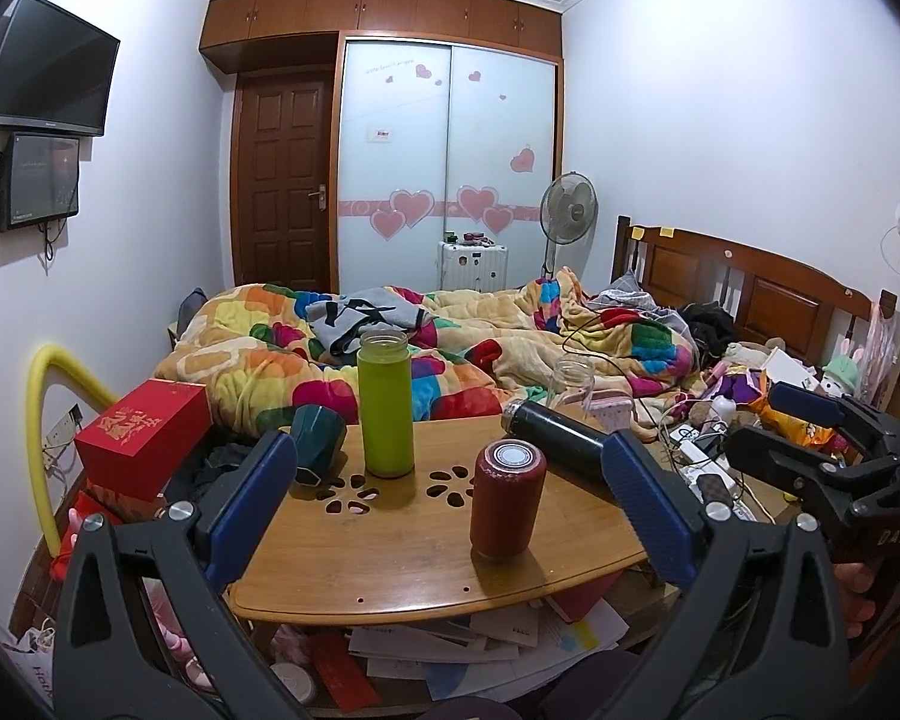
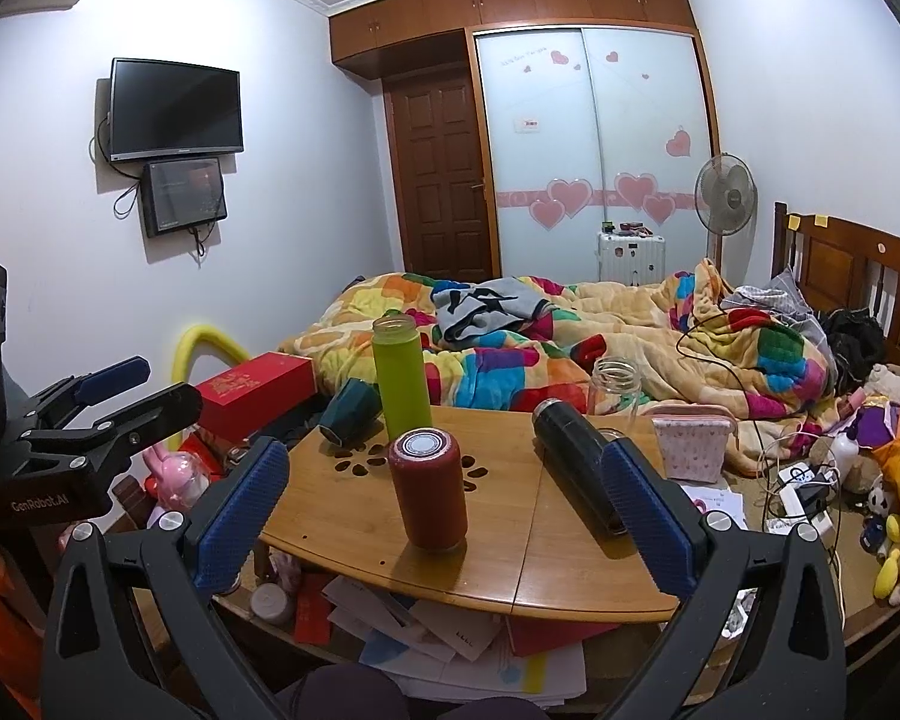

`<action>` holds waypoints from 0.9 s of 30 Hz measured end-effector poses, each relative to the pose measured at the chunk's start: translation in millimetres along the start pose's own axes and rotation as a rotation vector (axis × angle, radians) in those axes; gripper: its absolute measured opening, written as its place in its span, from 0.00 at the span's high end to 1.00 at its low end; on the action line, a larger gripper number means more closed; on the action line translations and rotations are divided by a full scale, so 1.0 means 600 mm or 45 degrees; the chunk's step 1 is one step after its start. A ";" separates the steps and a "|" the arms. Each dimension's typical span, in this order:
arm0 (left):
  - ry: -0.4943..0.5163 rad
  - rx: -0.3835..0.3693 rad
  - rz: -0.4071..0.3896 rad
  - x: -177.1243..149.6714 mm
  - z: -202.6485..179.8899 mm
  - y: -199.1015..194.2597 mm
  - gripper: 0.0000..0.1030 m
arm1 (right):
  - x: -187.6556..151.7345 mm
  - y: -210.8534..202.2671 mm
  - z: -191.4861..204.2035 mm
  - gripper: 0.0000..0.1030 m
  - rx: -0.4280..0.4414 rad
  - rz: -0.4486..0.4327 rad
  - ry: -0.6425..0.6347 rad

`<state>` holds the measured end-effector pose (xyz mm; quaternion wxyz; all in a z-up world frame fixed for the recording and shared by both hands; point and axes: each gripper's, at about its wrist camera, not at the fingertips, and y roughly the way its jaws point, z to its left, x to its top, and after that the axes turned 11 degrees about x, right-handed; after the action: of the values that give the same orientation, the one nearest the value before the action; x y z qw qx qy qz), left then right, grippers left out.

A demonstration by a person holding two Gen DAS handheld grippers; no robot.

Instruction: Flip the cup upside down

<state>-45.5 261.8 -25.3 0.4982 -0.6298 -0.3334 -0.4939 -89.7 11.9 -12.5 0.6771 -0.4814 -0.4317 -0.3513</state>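
Observation:
A red cup [image 1: 507, 501] [image 2: 429, 489] stands on the small wooden table [image 1: 402, 546] [image 2: 510, 516], its white-ringed end up. A green tumbler [image 1: 385, 405] [image 2: 401, 383] stands upright behind it, mouth open. A black flask [image 1: 561, 441] [image 2: 576, 468] lies on its side at the right. A dark teal cup [image 1: 313, 441] [image 2: 349, 411] lies tilted at the table's left edge. My left gripper [image 1: 450, 498] is open and empty, short of the red cup; it also shows in the right wrist view [image 2: 141, 387]. My right gripper [image 2: 450, 510] is open and empty; it also shows in the left wrist view [image 1: 768, 420].
A clear glass jar [image 1: 570, 381] [image 2: 615, 387] stands at the table's far right. A red box [image 1: 144, 438] [image 2: 252, 393] sits left of the table. Papers [image 2: 450, 636] lie under it. A bed with a colourful quilt [image 1: 450, 348] is behind. Cables and toys [image 2: 840, 468] crowd the right.

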 end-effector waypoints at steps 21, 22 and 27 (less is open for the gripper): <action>-0.005 -0.001 0.002 0.001 0.001 0.001 0.00 | 0.000 0.001 0.002 0.00 -0.001 0.000 -0.001; -0.006 -0.007 0.005 0.002 0.001 0.001 0.00 | 0.000 0.001 0.002 0.00 -0.001 0.000 -0.001; -0.018 -0.025 -0.003 0.005 -0.007 -0.003 0.00 | 0.000 0.001 0.002 0.00 -0.002 0.000 -0.002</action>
<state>-47.6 258.2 -21.8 0.4890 -0.6378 -0.3328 -0.4933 -89.4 13.2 -12.5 0.6764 -0.4822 -0.4321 -0.3511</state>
